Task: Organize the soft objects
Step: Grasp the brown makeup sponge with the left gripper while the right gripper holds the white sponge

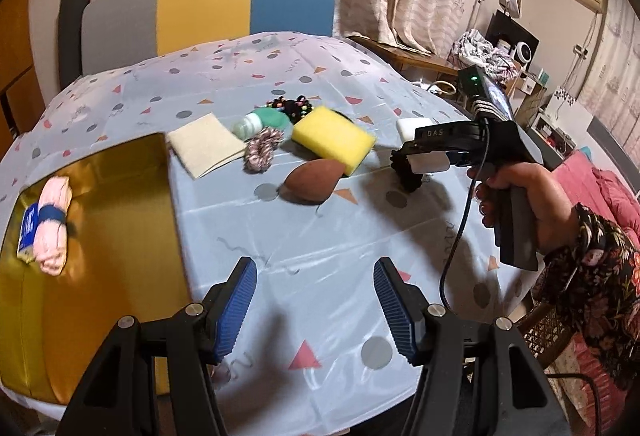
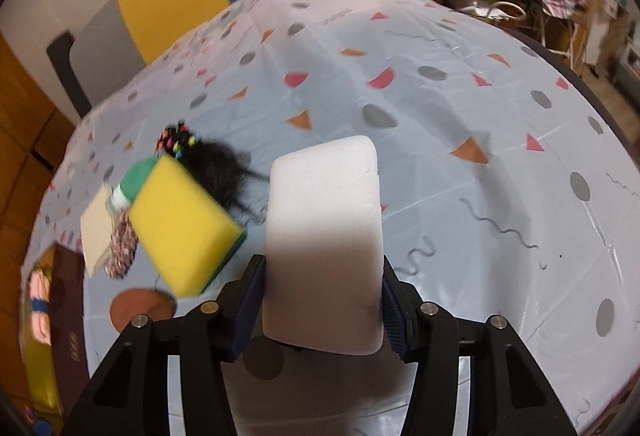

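Observation:
My right gripper (image 2: 322, 260) is shut on a white sponge block (image 2: 324, 236), held above the patterned tablecloth (image 2: 460, 116); the left wrist view shows the same sponge (image 1: 414, 127) at the right. My left gripper (image 1: 315, 264) hangs open and empty over the cloth beside a gold box (image 1: 120, 216). A pink yarn skein (image 1: 52, 224) lies in that box. On the cloth lie a yellow sponge (image 1: 332, 140), a brown soft ball (image 1: 310, 182), a twisted pink-white rope (image 1: 262, 148), a cream cloth (image 1: 204, 146) and a black fluffy piece (image 1: 404, 172).
A green pad with a small white bottle (image 1: 272, 118) and beaded black hair ties (image 1: 292, 104) sit behind the yellow sponge. A grey, yellow and blue chair back (image 1: 208, 4) stands beyond the table. A person's hand (image 1: 516, 192) holds the right gripper's handle. Pink bedding (image 1: 600, 188) lies past the right edge.

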